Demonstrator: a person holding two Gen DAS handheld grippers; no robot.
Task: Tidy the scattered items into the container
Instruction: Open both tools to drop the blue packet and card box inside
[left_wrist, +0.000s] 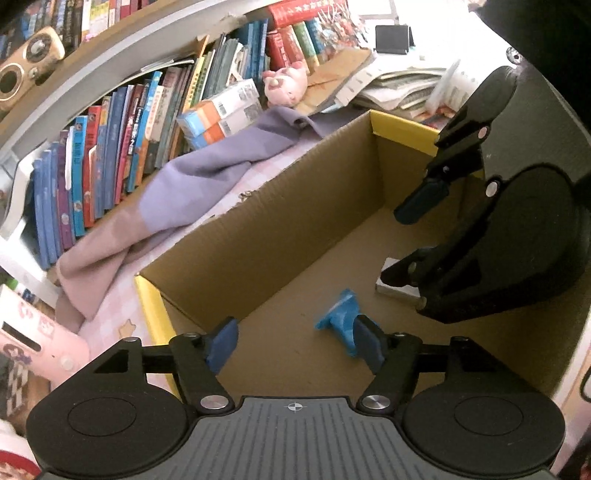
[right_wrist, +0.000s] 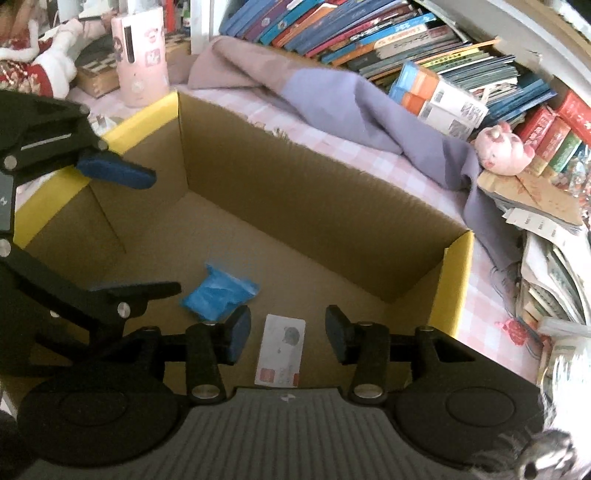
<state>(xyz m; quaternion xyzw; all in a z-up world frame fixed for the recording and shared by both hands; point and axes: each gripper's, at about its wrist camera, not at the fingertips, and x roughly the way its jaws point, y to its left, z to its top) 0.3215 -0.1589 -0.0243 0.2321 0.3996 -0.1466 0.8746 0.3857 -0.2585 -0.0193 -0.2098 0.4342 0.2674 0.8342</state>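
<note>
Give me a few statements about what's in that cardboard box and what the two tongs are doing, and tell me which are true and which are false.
1. A blue packet lies on the floor of the cardboard box. True.
2. The right tongs are clamped on the white card. False: the card lies flat on the box floor between open pads that do not press on it.
3. The left tongs are open with nothing gripped. True.
4. The pink plush toy sits inside the box. False: it rests outside, by the books.
5. A purple cloth is draped outside the box, along its far wall. True.
</note>
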